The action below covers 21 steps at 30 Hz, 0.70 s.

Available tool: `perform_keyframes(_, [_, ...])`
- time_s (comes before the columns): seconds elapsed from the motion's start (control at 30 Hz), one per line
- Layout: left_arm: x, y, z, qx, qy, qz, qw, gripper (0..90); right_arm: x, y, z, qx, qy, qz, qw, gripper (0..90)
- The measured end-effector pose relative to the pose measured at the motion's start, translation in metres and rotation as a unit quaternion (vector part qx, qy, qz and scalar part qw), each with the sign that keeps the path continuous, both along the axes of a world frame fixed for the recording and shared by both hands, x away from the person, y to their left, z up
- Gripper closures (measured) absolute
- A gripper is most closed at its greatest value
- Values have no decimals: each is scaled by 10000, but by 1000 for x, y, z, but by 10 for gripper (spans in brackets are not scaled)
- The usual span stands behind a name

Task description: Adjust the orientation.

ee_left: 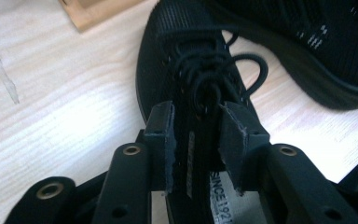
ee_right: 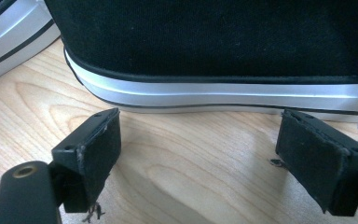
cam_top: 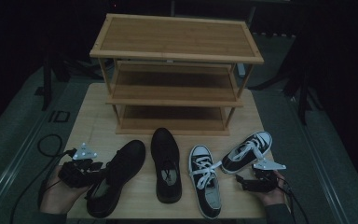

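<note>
I'm working the left gripper (ee_left: 196, 144) at the near left of the table (cam_top: 91, 116), with its jaws straddling the tongue of the black knit shoe (cam_top: 115, 175). In the left gripper view the jaws are standing narrow, the tongue and its label sitting between the pads (ee_left: 161, 140); I can't quite tell whether they are biting yet or just brushing the fabric, so I'm treating it as not gripped. This shoe is looking light and soft: the knit upper will be folding under pressure, so I'm favouring the tongue together with the laced throat, or the firmer heel collar, over the floppy toe. Held by the tongue alone, it will likely be hanging toe-down and swinging.

On the near right, the right gripper (ee_right: 200, 154) is resting low on the wood, its jaws wide with nothing between them, facing the sidewall of a canvas sneaker (cam_top: 248, 153). That rubber band is stiff and smooth, a poor place to pinch.

Beyond, the second black shoe (cam_top: 166, 164) and other sneaker (cam_top: 205, 186) are lying between them, and the wooden rack (cam_top: 177, 74) is standing at the far edge.
</note>
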<state>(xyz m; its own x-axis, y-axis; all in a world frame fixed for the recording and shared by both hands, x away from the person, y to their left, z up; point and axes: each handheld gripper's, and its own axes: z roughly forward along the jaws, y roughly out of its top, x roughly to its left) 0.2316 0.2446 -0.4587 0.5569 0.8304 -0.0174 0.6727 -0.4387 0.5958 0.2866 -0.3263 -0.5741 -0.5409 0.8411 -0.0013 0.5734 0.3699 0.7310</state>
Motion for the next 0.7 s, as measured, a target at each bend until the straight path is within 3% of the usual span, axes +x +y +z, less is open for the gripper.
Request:
perform_keyframes(0.1, [3,-5,-7,172,105,-14,9998,699,0,0,0,-6,0,3,10000,139])
perform_keyframes(0.23, [7,-9,-13,252,174,0,9995,720,0,0,0,15,-10,-7,10000,139])
perform_keyframes(0.27, [10,-11,-17,461,220,66,9987,726,0,0,0,13,-10,-5,10000,139])
perform_keyframes(0.37, [14,-12,-20,469,246,110,9985,743,0,0,0,7,-11,-1,10000,139])
perform_keyframes(0.5, [16,-12,-21,432,236,53,9988,865,0,0,0,14,-10,-5,10000,139])
perform_keyframes(0.7, [19,-7,-18,331,146,207,9991,873,0,0,0,15,-10,-5,10000,139])
